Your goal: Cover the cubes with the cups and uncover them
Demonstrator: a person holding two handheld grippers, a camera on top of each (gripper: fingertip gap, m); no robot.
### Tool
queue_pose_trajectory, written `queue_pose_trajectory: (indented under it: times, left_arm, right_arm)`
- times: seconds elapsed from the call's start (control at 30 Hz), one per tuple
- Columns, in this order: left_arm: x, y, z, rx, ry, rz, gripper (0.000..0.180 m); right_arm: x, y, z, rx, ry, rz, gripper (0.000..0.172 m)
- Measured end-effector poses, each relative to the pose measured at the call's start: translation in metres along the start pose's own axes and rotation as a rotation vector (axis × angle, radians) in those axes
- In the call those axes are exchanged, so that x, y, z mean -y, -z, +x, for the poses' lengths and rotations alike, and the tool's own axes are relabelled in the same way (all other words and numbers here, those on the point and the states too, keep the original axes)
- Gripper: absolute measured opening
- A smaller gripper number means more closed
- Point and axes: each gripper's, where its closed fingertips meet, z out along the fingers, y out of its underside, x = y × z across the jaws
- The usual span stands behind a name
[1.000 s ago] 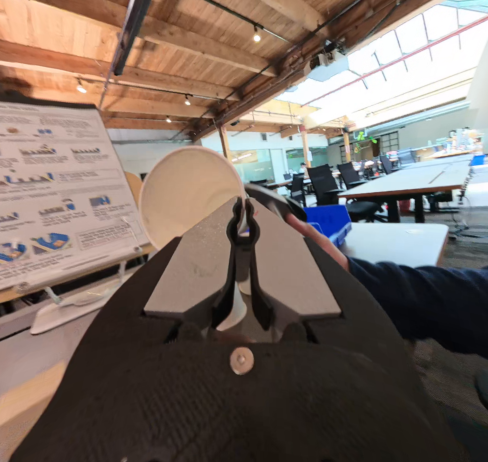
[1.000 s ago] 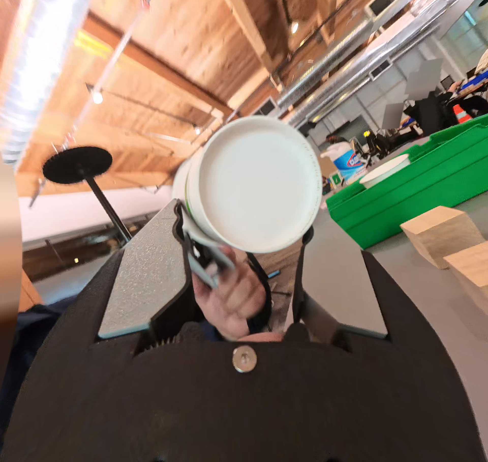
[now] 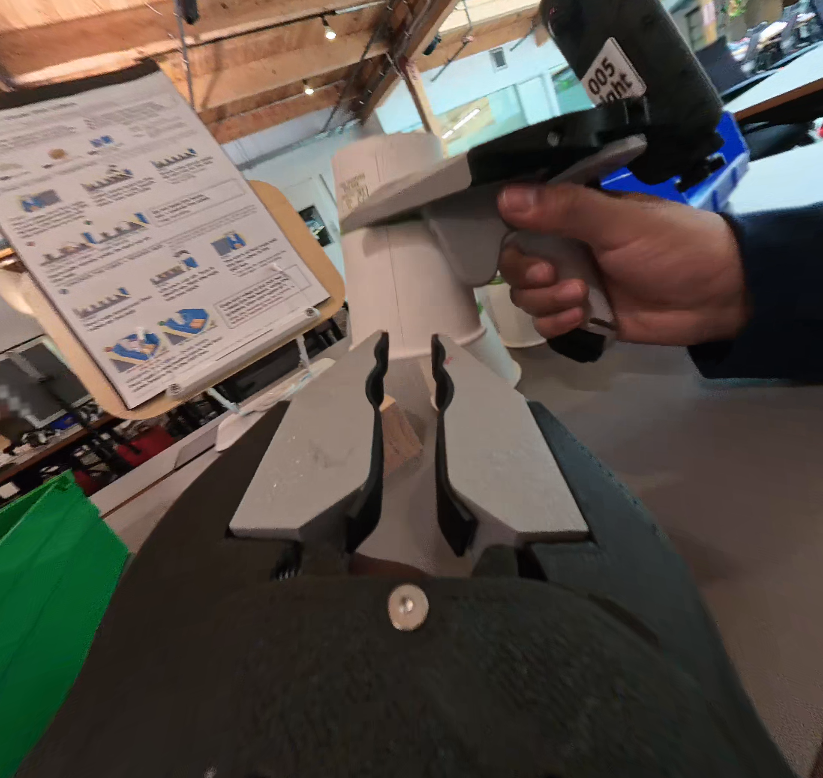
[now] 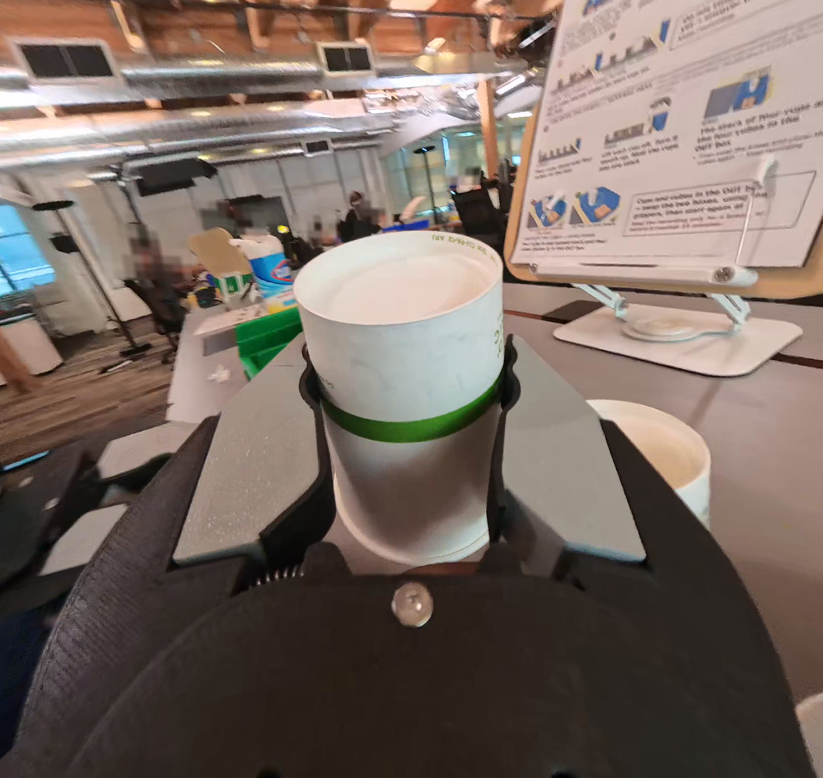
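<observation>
My right gripper [image 4: 407, 356] is shut on a stack of upside-down white paper cups [image 4: 401, 356] with a green band, both pads pressing its sides. In the left wrist view a hand holds this gripper [image 3: 556, 155] with the cup stack [image 3: 401, 276] just above the grey table [image 3: 668, 467]. My left gripper [image 3: 407, 347] is slightly open and empty, just below and in front of the stack's lower rim. A wooden cube [image 3: 401, 440] lies on the table between and beyond its fingers. Another upside-down white cup [image 4: 645, 458] stands on the table to the right.
A tilted stand with a printed sheet [image 3: 147, 231] stands at the back of the table; its white base [image 4: 668, 338] rests there. A green bin [image 3: 49, 578] is at the left, and a blue bin [image 3: 712, 169] behind the hand.
My left gripper was shut on a cup's rim and has let go, its jaws now a little apart. My right gripper's pads have closed on the cup stack, and both grippers have tipped down toward the table.
</observation>
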Motion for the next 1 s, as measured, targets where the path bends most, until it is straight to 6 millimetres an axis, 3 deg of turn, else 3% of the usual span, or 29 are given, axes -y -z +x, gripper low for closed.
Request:
queue_pose_trajectory:
  times: [0.13, 0.27, 0.33, 0.43, 0.57, 0.7, 0.83, 0.93, 1.0]
  left_arm:
    - [-0.001, 0.006, -0.022, 0.061, 0.122, 0.013, 0.020]
    - [-0.015, 0.004, -0.048, 0.090, 0.356, -0.022, 0.025]
    - [-0.020, 0.002, -0.052, 0.061, 0.441, -0.041, 0.026]
    - [-0.026, -0.001, -0.053, 0.065, 0.456, -0.077, 0.029]
    - [-0.030, -0.004, -0.053, 0.096, 0.416, -0.117, 0.029]
    - [-0.041, -0.008, -0.047, 0.076, 0.405, -0.207, 0.034]
    - [-0.061, -0.006, -0.040, 0.028, 0.425, -0.364, 0.054]
    - [-0.068, 0.013, -0.037, -0.035, 0.450, -0.435, 0.052]
    - [-0.071, 0.035, -0.049, -0.037, 0.447, -0.499, 0.054]
  right_arm:
    - [-0.017, -0.036, 0.014, -0.131, -0.061, -0.031, 0.081]
    - [-0.032, -0.067, 0.023, -0.224, 0.066, -0.096, 0.082]
    - [-0.045, -0.077, 0.027, -0.248, 0.095, -0.149, 0.082]
    - [-0.072, -0.082, 0.037, -0.301, 0.114, -0.275, 0.080]
    - [-0.086, -0.074, 0.038, -0.338, 0.228, -0.379, 0.082]
    - [-0.082, -0.067, 0.031, -0.330, 0.184, -0.378, 0.091]
    - [-0.053, -0.054, 0.031, -0.367, 0.241, -0.265, 0.090]
    - [-0.032, -0.046, 0.022, -0.357, 0.264, -0.171, 0.090]
    - [-0.025, -0.044, 0.011, -0.306, 0.237, -0.123, 0.087]
